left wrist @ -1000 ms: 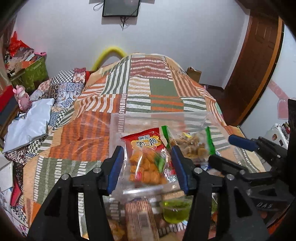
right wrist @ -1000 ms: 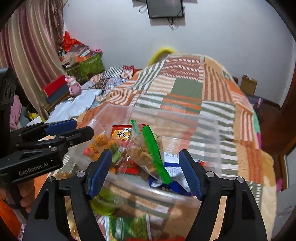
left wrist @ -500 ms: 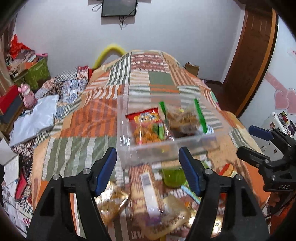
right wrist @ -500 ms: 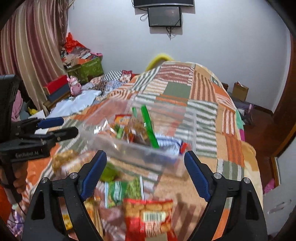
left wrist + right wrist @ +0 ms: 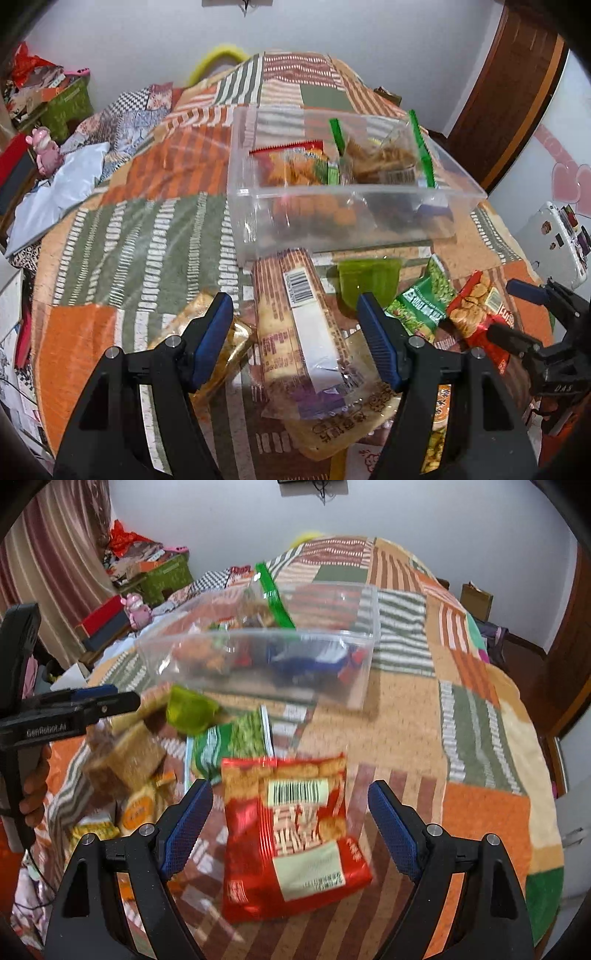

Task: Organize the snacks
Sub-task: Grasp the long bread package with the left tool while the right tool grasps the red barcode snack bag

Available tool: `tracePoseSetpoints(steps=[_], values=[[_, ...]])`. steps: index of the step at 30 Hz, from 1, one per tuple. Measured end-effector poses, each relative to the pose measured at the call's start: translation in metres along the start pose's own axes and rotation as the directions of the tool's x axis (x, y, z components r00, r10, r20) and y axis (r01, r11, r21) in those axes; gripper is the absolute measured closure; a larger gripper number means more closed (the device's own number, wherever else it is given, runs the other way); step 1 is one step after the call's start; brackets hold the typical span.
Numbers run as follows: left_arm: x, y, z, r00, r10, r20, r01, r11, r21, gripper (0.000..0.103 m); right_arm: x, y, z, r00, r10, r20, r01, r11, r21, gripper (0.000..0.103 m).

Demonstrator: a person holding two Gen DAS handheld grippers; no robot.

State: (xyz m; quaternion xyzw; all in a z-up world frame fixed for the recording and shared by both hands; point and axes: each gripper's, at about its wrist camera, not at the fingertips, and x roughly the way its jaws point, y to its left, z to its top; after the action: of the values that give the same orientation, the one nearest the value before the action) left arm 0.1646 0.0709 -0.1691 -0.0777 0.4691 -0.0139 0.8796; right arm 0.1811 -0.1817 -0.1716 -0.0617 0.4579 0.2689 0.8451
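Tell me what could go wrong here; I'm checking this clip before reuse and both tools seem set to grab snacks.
1. The right hand-held gripper stands open over the red packet, which lies flat on the soft quilt; its fingers may pinch cloth or slip off.
2. The left hand-held gripper hangs over the biscuit pack, which overlaps other wrappers; lifting may drag them along.
3. The clear bin already holds upright bags, so new packets may topple them.

I see a patchwork bedspread (image 5: 155, 229) in orange, olive green, brown and cream stripes. The bin (image 5: 347, 210) is clear plastic. A red snack bag (image 5: 291, 834) carries a white barcode label; beside it lies a green packet (image 5: 236, 746). My gripper pads (image 5: 188, 827) are blue on black.
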Motion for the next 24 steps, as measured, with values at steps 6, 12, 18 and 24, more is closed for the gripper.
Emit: tracePoseSetpoints(steps=[6,12,18,24], values=[[0.014,0.003,0.000,1.000,-0.011,-0.015,0.011,1.000,-0.017,0.034,0.011,0.000,-0.012,0.999,-0.004,-0.043,0.004,1.000,0.001,0.019],[0.026,0.001,0.002,0.999,-0.023,-0.038,0.022,0.999,-0.023,0.048,0.020,-0.001,-0.018,0.998,0.005,-0.062,-0.005,1.000,0.009,0.019],[0.027,0.003,0.000,0.999,-0.027,-0.029,0.026,0.999,-0.029,0.057,0.016,-0.002,-0.021,0.999,0.014,-0.039,-0.014,1.000,0.009,0.024],[0.015,0.002,-0.006,1.000,-0.025,-0.010,0.025,1.000,-0.014,0.058,0.012,-0.003,-0.024,1.000,0.019,-0.025,-0.019,1.000,0.010,0.033]])
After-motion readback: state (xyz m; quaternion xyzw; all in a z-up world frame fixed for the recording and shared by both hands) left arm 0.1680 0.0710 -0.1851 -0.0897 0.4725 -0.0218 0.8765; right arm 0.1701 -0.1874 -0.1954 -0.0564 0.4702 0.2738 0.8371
